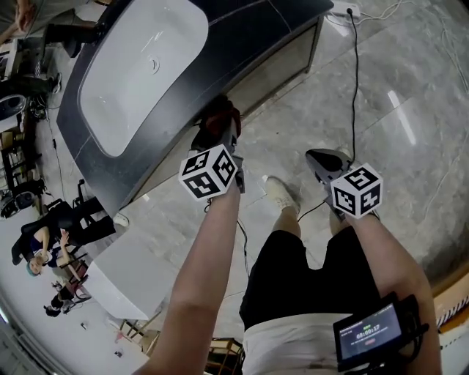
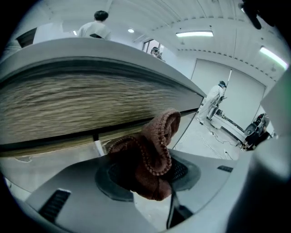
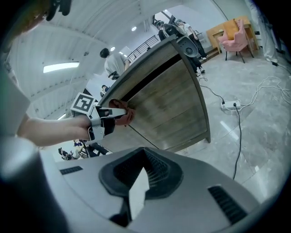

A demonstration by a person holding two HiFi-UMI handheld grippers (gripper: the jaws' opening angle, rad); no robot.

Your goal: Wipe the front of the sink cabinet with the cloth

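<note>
My left gripper (image 1: 220, 128) is shut on a reddish-brown knitted cloth (image 1: 220, 115), held up against the front of the sink cabinet (image 1: 282, 62) just under the dark countertop. In the left gripper view the cloth (image 2: 152, 152) bulges out of the jaws, right in front of the wood-grain cabinet front (image 2: 77, 107). The right gripper view shows the left gripper (image 3: 119, 113) with the cloth (image 3: 123, 117) pressed on the cabinet front (image 3: 168, 109). My right gripper (image 1: 324, 162) hangs over the floor, apart from the cabinet, jaws together and empty.
A white basin (image 1: 139, 66) sits in the dark countertop (image 1: 242, 29). A black cable (image 1: 355, 80) runs across the marble floor to a power strip (image 1: 344, 10). My feet stand close to the cabinet base. Other people and furniture stand at the left edge.
</note>
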